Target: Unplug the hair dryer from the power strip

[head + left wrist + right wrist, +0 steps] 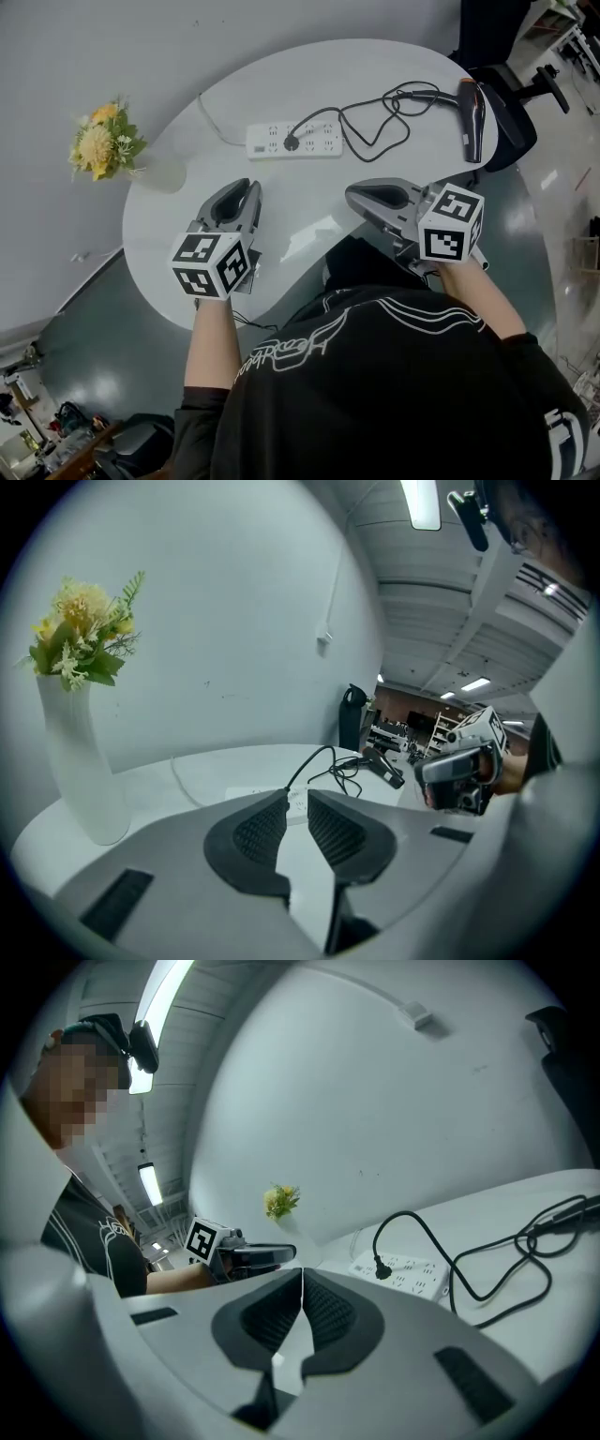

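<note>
On the near side of the round white table [309, 66], we hold both tools low and short of the work, so we judge the task to be at its approach stage: nothing has been grasped and the black plug [292, 142] sits in a socket near the middle of the power strip [293, 140]. The left gripper [249, 190] has its jaws a narrow gap apart with nothing between them. The right gripper [359, 195] has its ribbed pads closed against each other, also empty. The hair dryer [472, 117] lies on its side near the far right edge of the table, well apart from the strip and joined to it by a thin black cord [375, 117] that loops loosely across the tabletop. The next move, as we see it, calls for one tool to steady the strip, a light, hard plastic bar likely to slide or lift on the smooth glossy top. The other tool must open wide enough to pinch the small rounded plug by its body, not the limp cord, and pull straight out. A slim white vase [161, 174] of yellow flowers stands to the left, clear of that path.
</note>
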Available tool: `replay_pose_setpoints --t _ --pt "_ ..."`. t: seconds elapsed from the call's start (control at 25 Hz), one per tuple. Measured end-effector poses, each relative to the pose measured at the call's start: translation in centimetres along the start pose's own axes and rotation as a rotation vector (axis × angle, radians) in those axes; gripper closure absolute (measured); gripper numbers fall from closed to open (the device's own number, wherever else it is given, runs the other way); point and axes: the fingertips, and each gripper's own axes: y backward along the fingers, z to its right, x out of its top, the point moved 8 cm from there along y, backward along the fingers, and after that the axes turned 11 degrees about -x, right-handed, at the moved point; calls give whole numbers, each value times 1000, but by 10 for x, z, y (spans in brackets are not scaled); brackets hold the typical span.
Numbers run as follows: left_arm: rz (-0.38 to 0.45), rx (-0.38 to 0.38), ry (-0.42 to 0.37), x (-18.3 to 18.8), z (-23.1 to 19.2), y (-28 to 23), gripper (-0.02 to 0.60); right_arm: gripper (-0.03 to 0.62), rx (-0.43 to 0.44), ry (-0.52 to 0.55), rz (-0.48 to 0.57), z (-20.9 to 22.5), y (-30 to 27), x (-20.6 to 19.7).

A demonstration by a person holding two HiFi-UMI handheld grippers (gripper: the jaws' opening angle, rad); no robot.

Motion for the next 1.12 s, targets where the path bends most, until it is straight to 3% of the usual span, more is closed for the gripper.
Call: replay_pose_setpoints --t 0.4,0.72,1.12 --pt "-96 24 46 2 -64 -58 422 597 31 -14 -81 50 -51 8" --pt "-184 21 80 -15 -107 -98 419 597 35 -22 -150 73 -85 8" --pt "-255 41 48 -28 -128 -122 419 597 37 -39 -187 86 -101 5"
